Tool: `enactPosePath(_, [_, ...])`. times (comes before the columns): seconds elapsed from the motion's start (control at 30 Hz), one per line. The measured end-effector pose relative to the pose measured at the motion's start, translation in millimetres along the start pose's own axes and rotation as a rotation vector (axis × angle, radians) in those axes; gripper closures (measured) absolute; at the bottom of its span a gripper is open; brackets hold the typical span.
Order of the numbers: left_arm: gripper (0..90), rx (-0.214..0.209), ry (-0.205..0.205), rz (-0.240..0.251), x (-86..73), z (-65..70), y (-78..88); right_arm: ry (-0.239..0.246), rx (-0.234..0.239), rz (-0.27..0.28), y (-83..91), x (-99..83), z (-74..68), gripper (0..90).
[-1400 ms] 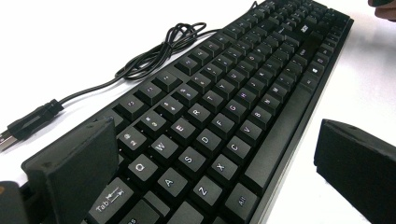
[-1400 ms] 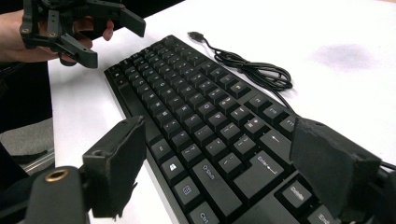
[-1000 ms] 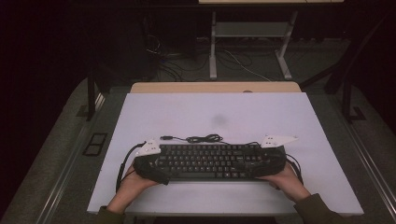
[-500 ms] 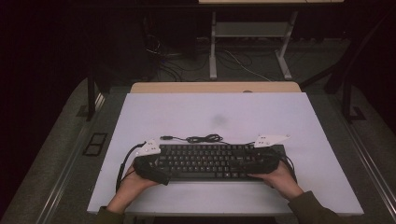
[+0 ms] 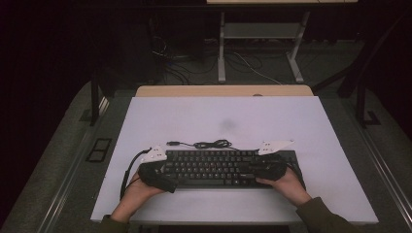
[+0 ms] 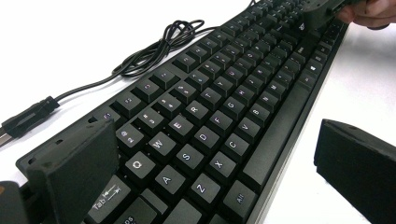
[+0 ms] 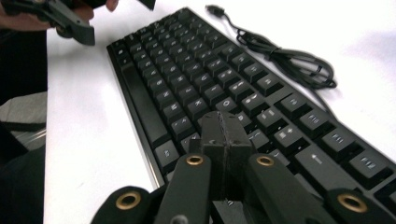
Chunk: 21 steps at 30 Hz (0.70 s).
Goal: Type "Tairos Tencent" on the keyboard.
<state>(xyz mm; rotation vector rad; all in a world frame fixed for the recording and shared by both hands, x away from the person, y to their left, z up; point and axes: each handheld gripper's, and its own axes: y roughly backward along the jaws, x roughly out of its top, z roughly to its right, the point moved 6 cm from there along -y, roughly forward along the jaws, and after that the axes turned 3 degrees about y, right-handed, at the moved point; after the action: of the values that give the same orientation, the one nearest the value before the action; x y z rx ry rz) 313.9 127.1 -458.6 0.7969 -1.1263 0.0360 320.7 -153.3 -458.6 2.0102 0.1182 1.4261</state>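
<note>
L gripper (image 6: 210, 154) open astride keyboard (image 6: 224, 107); R gripper (image 7: 226, 128) closed.

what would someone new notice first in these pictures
The black keyboard lying across the near half of the white table, with its cable coiled just behind it. A gripper sits at each end: the left gripper open, straddling the keyboard's end with one finger over the Tab key, and the right gripper, having just closed with nothing between its fingers, above the keys.
</note>
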Motion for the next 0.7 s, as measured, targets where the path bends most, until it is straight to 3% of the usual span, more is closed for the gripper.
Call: enactPosePath(0.7, [0.0,0.001,-0.002,-0.001,0.2,-0.5,0.8,0.020,-0.014,-0.116,-8.0,-15.4,1.1,89.3])
